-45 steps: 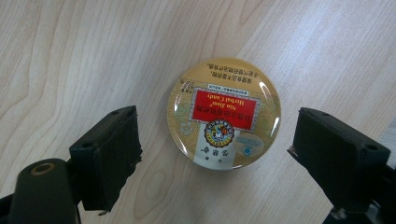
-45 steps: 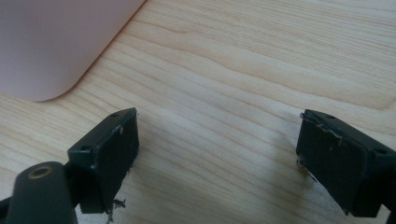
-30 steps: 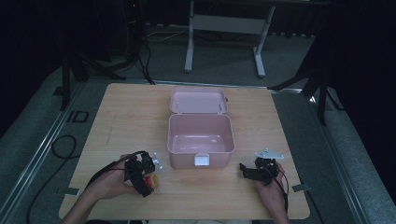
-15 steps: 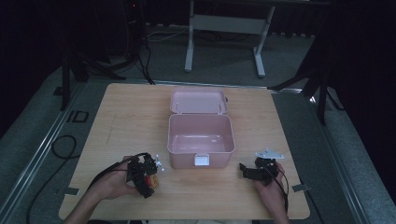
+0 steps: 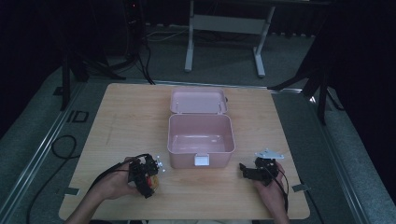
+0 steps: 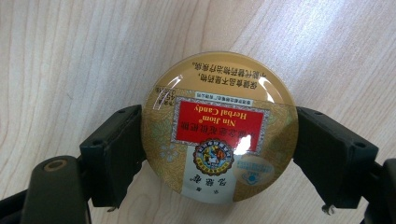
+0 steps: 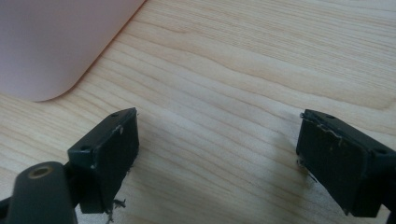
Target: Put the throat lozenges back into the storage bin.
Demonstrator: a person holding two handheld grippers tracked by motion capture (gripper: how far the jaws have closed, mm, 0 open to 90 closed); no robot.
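A round gold candy tin (image 6: 219,140) with a red label lies flat on the wooden table (image 5: 130,116). My left gripper (image 6: 219,116) has just been closing around it, and both black pads (image 6: 116,154) now touch the tin's sides. In the high view the left gripper (image 5: 148,176) sits near the front left edge, with the tin (image 5: 154,182) as an orange spot at its tip. My right gripper (image 5: 247,170) rests at the front right with its jaws apart. Bare wood lies between the right gripper's (image 7: 217,154) pads.
An open pink box (image 5: 182,158) stands mid-table with its lid laid back behind it, between the two grippers. Its rounded corner (image 7: 51,42) rises just beyond the right gripper. A desk frame (image 5: 224,28) stands on the floor past the table.
The left hand has shifted slightly at the front left of the table. The right hand and the pink box stay where they were.
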